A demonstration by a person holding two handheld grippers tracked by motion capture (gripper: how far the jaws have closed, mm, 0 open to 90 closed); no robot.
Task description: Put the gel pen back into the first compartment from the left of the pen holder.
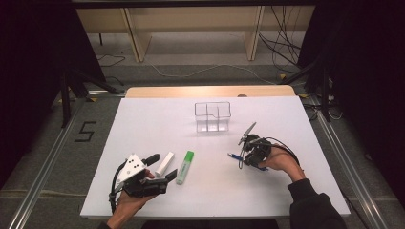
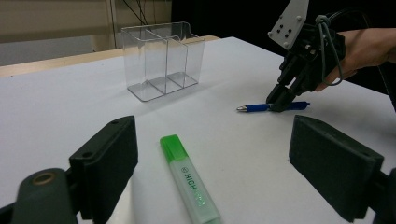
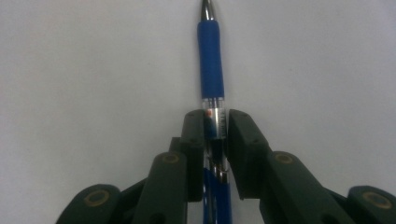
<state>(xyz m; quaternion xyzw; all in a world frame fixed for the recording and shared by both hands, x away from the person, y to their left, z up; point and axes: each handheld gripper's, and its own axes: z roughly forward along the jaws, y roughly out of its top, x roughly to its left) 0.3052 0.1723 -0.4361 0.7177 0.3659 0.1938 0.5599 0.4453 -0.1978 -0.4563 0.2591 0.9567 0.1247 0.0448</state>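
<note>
While left tongs [image 1: 162, 168] gape, right tongs [image 3: 215, 135] clamp the flat-lying pen [image 3: 211, 60], tip pointing away

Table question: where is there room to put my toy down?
The white table is bare on the far left, beside the clear organizer, and along the near edge between the two hands. It's crowded near the left tongs: white marker, green highlighter. The right tongs pinch the blue pen.

Clear glossy plastic organiser [image 1: 212, 116] on matt white table [image 1: 143, 124].
</note>
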